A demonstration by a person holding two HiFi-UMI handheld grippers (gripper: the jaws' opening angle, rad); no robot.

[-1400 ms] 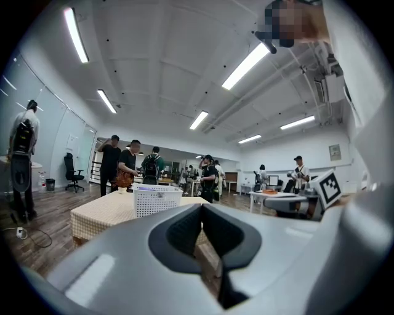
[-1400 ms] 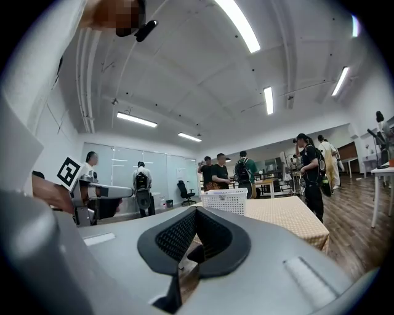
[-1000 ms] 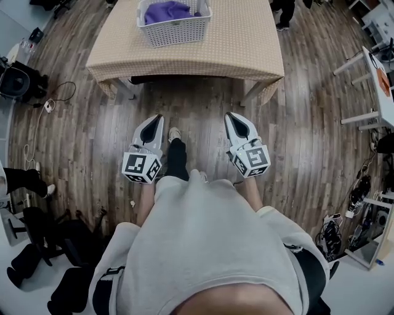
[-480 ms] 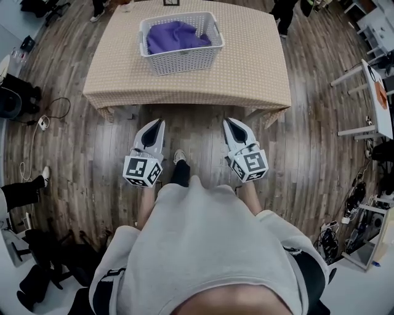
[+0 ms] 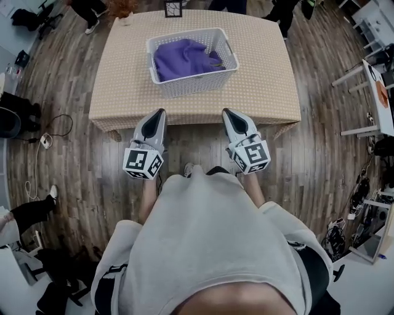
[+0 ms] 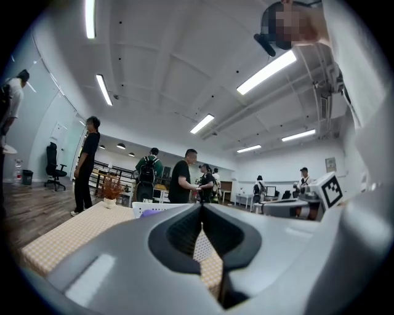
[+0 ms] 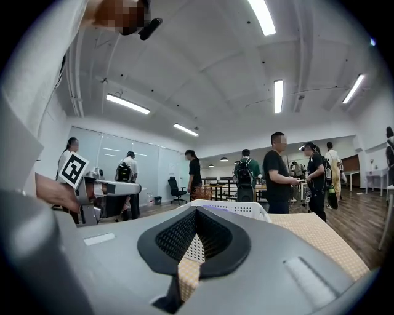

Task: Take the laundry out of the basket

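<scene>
A white slatted laundry basket [image 5: 196, 84] stands on a table [image 5: 265, 74] with a beige checked cloth, and purple laundry [image 5: 183, 58] lies in it. My left gripper [image 5: 160, 112] and right gripper [image 5: 225, 112] point level at the table's near edge, side by side, short of the basket. Both are shut with nothing between the jaws. In the left gripper view the shut left gripper [image 6: 201, 207] has the basket [image 6: 161, 210] just beyond it. In the right gripper view the right gripper [image 7: 196, 209] points at the basket [image 7: 241, 210].
A small framed card [image 5: 173, 8] and a potted plant [image 6: 111, 187] sit at the table's far edge. Several people [image 7: 278, 172] stand behind the table. White tables [image 5: 377, 86] stand at the right, and cables [image 5: 43, 123] lie on the wooden floor at the left.
The person has walked towards the table. Both grippers have moved forward from over the floor to the table's near edge, still shut. The basket now lies closer.
</scene>
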